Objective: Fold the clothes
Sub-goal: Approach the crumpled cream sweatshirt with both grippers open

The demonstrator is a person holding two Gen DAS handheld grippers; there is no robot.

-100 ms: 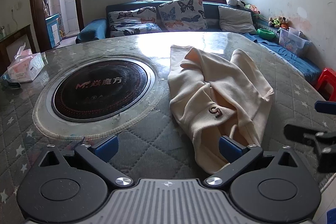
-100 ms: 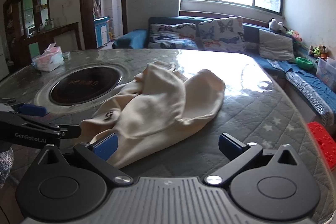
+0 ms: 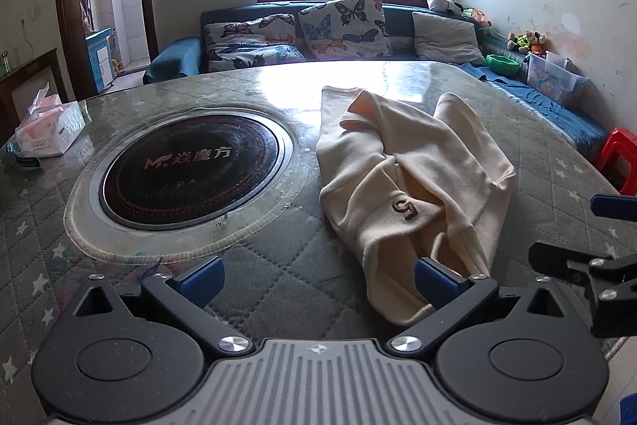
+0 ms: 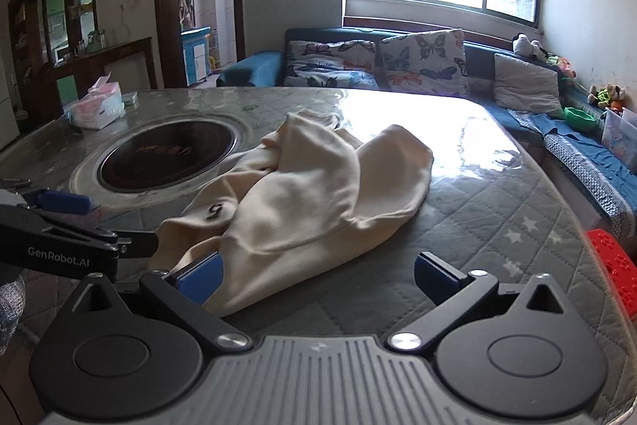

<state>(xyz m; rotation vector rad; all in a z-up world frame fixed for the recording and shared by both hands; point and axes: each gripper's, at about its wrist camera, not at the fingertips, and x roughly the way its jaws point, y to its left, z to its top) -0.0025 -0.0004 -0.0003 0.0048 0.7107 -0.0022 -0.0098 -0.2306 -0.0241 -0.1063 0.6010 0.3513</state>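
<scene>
The cream garment (image 3: 414,182) lies crumpled on the quilted table (image 3: 278,277) beside the round cooktop (image 3: 191,168), its near hem partly hidden behind the blue pads of the left gripper (image 3: 318,279) and right gripper (image 4: 318,277), both with jaws wide apart.

Soft matt cream cloth garment (image 3: 414,182) on quilted fabric table cover (image 3: 278,277); glossy black cooktop (image 3: 189,170).
</scene>
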